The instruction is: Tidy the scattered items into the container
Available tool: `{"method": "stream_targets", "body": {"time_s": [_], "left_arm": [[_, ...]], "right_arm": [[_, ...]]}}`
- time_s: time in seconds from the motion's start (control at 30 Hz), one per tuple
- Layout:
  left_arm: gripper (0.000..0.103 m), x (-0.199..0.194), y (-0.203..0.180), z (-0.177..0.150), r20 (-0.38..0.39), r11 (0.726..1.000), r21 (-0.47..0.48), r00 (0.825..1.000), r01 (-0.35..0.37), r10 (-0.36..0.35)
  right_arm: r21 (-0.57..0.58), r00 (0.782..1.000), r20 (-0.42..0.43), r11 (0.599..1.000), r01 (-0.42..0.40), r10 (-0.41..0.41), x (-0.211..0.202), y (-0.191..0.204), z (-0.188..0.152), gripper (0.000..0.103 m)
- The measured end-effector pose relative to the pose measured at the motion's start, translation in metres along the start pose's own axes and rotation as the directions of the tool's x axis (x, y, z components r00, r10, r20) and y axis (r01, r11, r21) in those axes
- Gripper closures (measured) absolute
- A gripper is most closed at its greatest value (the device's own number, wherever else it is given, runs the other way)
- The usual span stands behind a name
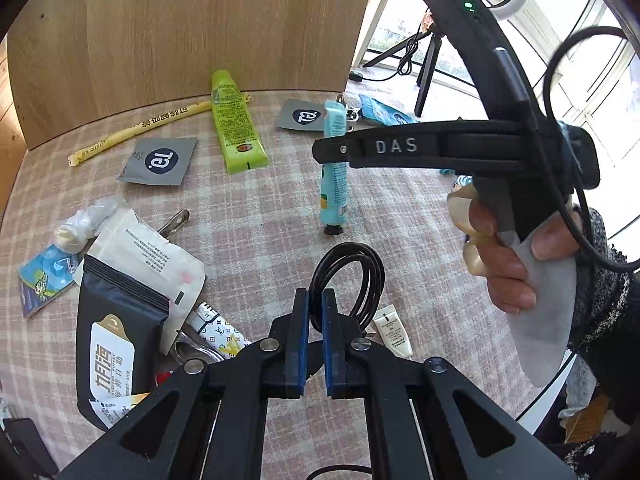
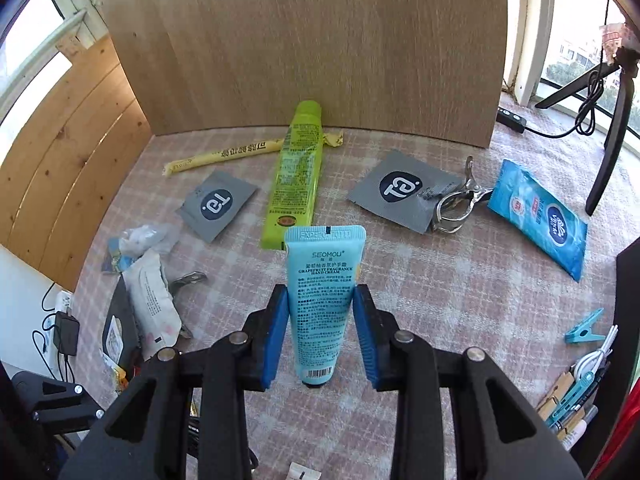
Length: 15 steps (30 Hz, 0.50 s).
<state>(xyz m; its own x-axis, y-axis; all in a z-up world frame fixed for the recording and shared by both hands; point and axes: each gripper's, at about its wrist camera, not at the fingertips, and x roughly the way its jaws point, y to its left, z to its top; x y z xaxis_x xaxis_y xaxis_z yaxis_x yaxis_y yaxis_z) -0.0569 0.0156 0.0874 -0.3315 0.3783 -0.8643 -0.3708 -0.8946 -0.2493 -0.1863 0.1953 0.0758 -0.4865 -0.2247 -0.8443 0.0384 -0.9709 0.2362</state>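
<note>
My left gripper (image 1: 315, 304) is shut on a coiled black cable (image 1: 352, 280) and holds it above the checked cloth. My right gripper (image 2: 322, 308) is shut on a light blue hand cream tube (image 2: 322, 300), cap toward me; the tube also shows in the left wrist view (image 1: 334, 168), hanging from the right gripper above the cloth. Scattered on the cloth are a green tube (image 2: 298, 176), a yellow stick pack (image 2: 224, 156), two grey sachets (image 2: 218, 204) (image 2: 402, 188), a metal clip (image 2: 456, 204) and a blue wipes pack (image 2: 538, 216).
A wooden board (image 2: 320, 40) stands at the back of the cloth. At the left lie a black pouch (image 1: 116, 348), a white pouch (image 1: 156, 256), a small white tube (image 1: 394, 330) and a patterned tube (image 1: 220, 330). Pegs and cables (image 2: 580, 376) lie at the right edge.
</note>
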Motion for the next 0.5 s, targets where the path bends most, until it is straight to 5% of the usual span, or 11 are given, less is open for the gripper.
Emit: {"method": "stream_targets", "body": {"time_s": [0.03,0.07,0.23,0.5], "left_arm": [[0.098,-0.001,-0.001,0.0,0.003,1.0,0.001,1.0,0.001,-0.001],[0.098,-0.001,-0.002,0.001,0.005,1.0,0.003,1.0,0.001,-0.001],[0.098,0.004,-0.008,0.004,0.008,1.0,0.023,1.0,-0.012,0.012],[0.098,-0.005,-0.003,-0.003,0.014,1.0,0.006,1.0,-0.017,0.017]], "right_arm": [[-0.002,1.0,0.021,1.0,0.003,-0.003,-0.007,0.0,-0.002,0.098],[-0.003,0.999,0.039,1.0,0.006,-0.006,-0.014,0.0,-0.003,0.102],[0.012,0.999,0.037,1.0,0.004,-0.005,-0.019,-0.016,-0.004,0.103],[0.059,0.992,-0.098,0.996,-0.072,0.077,0.003,-0.026,-0.018,0.1]]}}
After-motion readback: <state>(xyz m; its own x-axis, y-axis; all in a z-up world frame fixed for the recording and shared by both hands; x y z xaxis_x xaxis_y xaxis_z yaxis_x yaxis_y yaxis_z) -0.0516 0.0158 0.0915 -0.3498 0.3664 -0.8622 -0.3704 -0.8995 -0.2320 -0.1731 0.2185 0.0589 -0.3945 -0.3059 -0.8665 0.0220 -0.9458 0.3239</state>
